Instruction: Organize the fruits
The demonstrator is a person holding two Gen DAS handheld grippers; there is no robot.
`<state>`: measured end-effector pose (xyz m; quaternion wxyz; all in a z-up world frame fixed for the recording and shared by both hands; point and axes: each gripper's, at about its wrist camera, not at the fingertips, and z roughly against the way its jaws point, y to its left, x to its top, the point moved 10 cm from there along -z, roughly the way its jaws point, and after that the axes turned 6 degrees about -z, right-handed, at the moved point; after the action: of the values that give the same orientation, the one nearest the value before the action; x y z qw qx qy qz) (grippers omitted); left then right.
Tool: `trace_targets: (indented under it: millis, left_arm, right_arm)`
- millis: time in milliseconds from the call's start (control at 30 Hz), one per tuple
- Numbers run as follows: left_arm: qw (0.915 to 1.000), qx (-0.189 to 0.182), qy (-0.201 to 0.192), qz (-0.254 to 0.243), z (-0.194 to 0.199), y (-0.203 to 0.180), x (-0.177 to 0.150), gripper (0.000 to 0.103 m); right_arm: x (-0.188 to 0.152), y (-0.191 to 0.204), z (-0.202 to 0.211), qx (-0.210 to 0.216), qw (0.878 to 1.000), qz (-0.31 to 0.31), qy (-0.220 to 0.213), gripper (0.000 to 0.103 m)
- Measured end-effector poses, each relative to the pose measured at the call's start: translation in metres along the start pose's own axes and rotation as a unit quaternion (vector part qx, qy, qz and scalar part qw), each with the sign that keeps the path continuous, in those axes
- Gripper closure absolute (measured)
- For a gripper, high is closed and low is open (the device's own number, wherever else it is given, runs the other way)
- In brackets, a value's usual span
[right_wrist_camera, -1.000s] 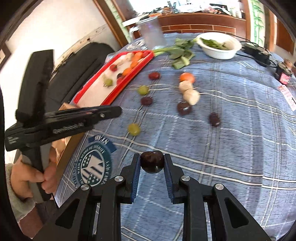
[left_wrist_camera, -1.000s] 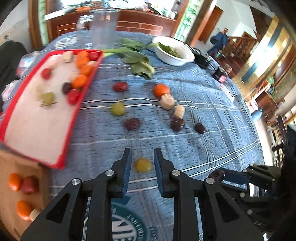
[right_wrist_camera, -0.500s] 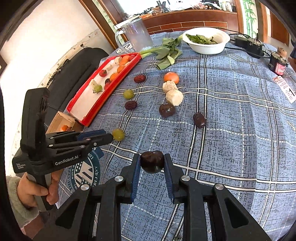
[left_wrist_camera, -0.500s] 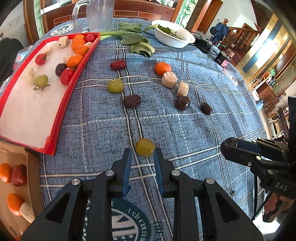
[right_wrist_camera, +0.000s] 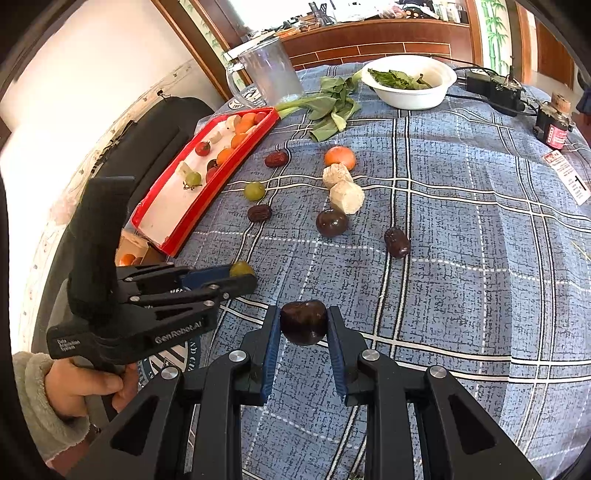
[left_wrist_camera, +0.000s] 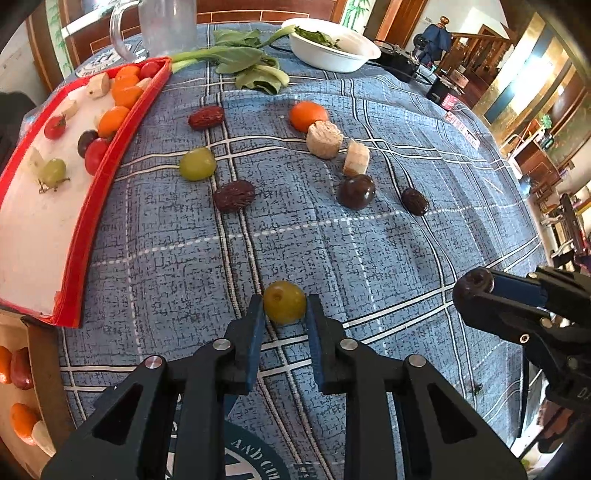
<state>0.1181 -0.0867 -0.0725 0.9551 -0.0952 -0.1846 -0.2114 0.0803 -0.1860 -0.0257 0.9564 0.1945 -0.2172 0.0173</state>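
Observation:
My left gripper [left_wrist_camera: 284, 317] is shut on a green grape [left_wrist_camera: 284, 302], just above the blue checked cloth [left_wrist_camera: 332, 251]; it also shows in the right wrist view [right_wrist_camera: 242, 271]. My right gripper [right_wrist_camera: 303, 326] is shut on a dark round fruit [right_wrist_camera: 303, 322], seen too in the left wrist view [left_wrist_camera: 474, 286]. Loose on the cloth lie another green grape [left_wrist_camera: 197, 164], red dates [left_wrist_camera: 206, 117], a dark fruit [left_wrist_camera: 355, 191], an orange [left_wrist_camera: 308, 116] and pale chunks [left_wrist_camera: 324, 139]. A red-rimmed tray [left_wrist_camera: 92, 221] at the left holds several fruits.
A white bowl of greens [left_wrist_camera: 328, 48], leafy stalks [left_wrist_camera: 240, 62] and a clear jug [left_wrist_camera: 166, 26] stand at the back. A cardboard box [left_wrist_camera: 40, 380] with fruits sits below the tray. Black devices and cables [right_wrist_camera: 495, 88] lie at the back right.
My left gripper has closed on the green grape and lifted it slightly. My right gripper still holds the dark fruit and has pulled back a little with it.

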Motion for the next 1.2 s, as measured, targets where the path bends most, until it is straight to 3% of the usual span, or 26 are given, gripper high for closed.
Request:
trace_targets:
  millis: [300,633,867,1200]
  left_arm:
    - [0.9982,-0.029,-0.029,0.044,0.034,0.015,-0.013,0.084]
    - [0.9906,-0.013,-0.068,0.118,0.096,0.065,-0.068,0.084]
    - [0.9791,0.017,-0.100,0.176,0.142,0.111,-0.111,0.084]
    - [0.9537,0.068,-0.129,0.263,0.194,0.183,-0.184,0.084]
  right_arm:
    - [0.001,0.012,0.005,-0.002,1.000,0.007,-0.005,0.077]
    - [-0.008,0.069,-0.010,0.020,0.998,0.055,0.011,0.078]
    - [-0.023,0.141,-0.029,0.052,0.991,0.117,0.031,0.078]
    - [-0.056,0.244,-0.051,0.097,0.972,0.205,0.060,0.078]
